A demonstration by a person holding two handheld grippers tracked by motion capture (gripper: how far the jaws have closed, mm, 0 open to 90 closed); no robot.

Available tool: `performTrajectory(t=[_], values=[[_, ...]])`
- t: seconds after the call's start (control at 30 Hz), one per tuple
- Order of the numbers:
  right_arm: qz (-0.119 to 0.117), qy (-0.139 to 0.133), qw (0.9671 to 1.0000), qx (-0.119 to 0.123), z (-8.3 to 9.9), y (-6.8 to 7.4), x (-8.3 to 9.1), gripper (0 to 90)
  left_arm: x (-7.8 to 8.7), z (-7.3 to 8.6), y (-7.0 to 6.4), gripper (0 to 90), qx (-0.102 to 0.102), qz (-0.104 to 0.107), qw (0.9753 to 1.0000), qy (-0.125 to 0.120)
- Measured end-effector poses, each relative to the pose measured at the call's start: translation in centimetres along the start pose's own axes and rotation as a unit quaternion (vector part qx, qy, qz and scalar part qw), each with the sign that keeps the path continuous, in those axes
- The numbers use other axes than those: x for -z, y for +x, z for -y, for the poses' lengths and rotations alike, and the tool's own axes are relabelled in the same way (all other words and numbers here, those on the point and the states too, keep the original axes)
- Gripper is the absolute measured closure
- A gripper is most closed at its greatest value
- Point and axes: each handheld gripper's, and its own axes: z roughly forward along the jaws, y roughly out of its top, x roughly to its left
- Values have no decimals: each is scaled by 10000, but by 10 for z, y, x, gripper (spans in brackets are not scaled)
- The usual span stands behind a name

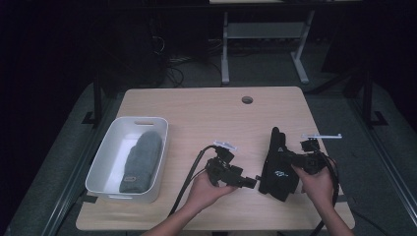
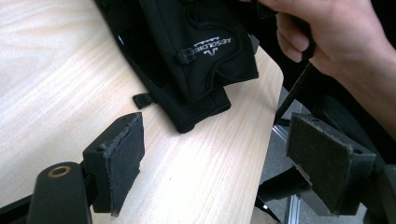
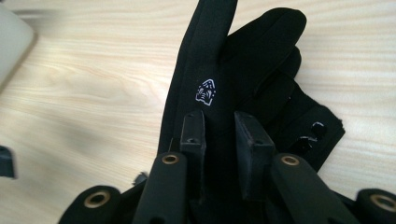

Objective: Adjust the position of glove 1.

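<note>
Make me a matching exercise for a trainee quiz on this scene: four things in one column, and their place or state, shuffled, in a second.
Things:
1. grey mitten
2. black glove
3. left gripper
4. right gripper

Place or state:
A. jaws wide apart, nothing between them
B. lies in the white tray
C. jaws closed on black fabric
D. lies on the wooden table, near its right edge

Pairs: 1-B, 2-D, 3-A, 4-C

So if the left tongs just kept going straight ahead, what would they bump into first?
Most likely the black glove: it lies on the table ahead of the open left tongs, with bare wood between. Depth is hard to judge.
</note>
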Motion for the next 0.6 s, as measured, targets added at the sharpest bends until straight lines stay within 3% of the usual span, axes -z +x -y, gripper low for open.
performTrajectory(t=[0.3, 0.43, 0.6], values=[[152, 157, 9997, -73, 9, -7, -8, 594, -10, 0, 1, 197, 30, -42, 10000, 26], [141, 78, 9998, -107, 8, -12, -4, 501, -20, -2, 2, 203, 90, -106, 9999, 38], [147, -61, 9997, -169, 5, -24, 3, 457, -37, -5, 6, 221, 199, -318, 9993, 29]])
